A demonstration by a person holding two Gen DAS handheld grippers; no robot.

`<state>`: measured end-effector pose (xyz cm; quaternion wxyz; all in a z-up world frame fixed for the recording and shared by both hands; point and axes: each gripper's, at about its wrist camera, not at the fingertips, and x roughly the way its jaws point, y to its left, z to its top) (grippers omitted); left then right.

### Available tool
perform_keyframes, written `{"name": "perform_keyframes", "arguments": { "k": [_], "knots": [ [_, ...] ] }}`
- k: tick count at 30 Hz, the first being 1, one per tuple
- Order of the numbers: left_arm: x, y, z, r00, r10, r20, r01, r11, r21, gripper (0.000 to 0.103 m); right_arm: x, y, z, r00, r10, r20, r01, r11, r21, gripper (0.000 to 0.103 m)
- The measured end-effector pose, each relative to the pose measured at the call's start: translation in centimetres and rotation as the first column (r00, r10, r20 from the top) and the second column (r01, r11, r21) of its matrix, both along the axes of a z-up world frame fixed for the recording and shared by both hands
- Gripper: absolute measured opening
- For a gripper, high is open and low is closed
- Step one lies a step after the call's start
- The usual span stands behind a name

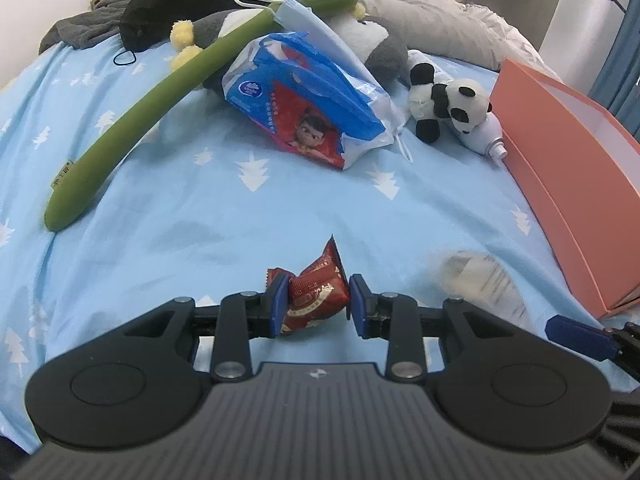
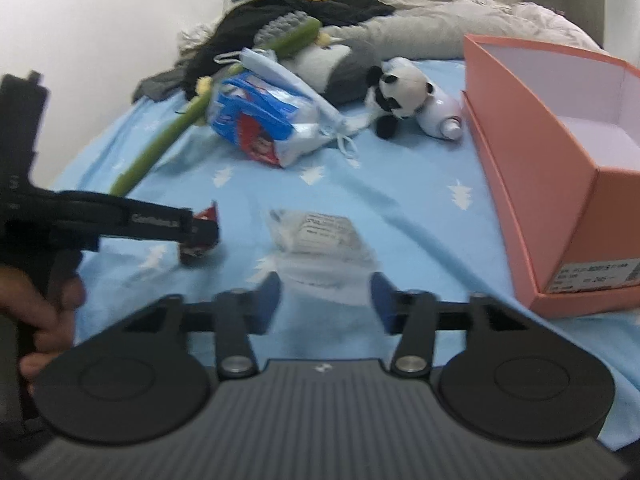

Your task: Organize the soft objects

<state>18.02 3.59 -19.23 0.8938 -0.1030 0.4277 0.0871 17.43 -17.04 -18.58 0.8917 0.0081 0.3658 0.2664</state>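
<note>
The clear packet is blurred, its print unreadable. The orange box is cut by the right edge.

Red snack packet: crinkled foil, one corner pointing up, clamped between blue pads above the blue bed sheet. Clear plastic packet: flat on the sheet, printed label up, blurred. Panda plush: lying against a white bottle beside the pink box. Tissue pack: blue-and-red wrapper, tilted.
</note>
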Motion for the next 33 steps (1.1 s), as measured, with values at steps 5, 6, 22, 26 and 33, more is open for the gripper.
{"name": "perform_keyframes", "arguments": {
  "k": [5,6,22,26,33],
  "knots": [
    [-0.6,0.2,0.5,1.0,0.001,0.007,-0.001,1.0,0.004,0.038,-0.2,0.0,0.7,0.999,0.039,0.025,-0.04,0.999,0.016,0.064],
    [-0.7,0.2,0.6,1.0,0.003,0.008,-0.003,1.0,0.005,0.038,-0.2,0.0,0.8,0.998,0.047,0.03,-0.048,0.999,0.019,0.064],
    [-2.4,0.4,0.9,1.0,0.007,-0.004,-0.007,1.0,0.01,0.038,5.7,3.0,-1.7,0.991,0.132,-0.001,-0.132,0.987,-0.087,0.072],
    [-2.3,0.2,1.0,1.0,-0.001,-0.004,0.001,1.0,0.019,0.038,6.0,3.5,-2.5,0.991,0.13,-0.034,-0.133,0.985,-0.106,0.071],
    [-2.1,-0.7,2.4,0.999,-0.02,0.027,0.018,0.998,0.06,0.038,6.0,3.4,-2.5,0.994,0.092,-0.065,-0.101,0.984,-0.149,0.041]
  ]
}}
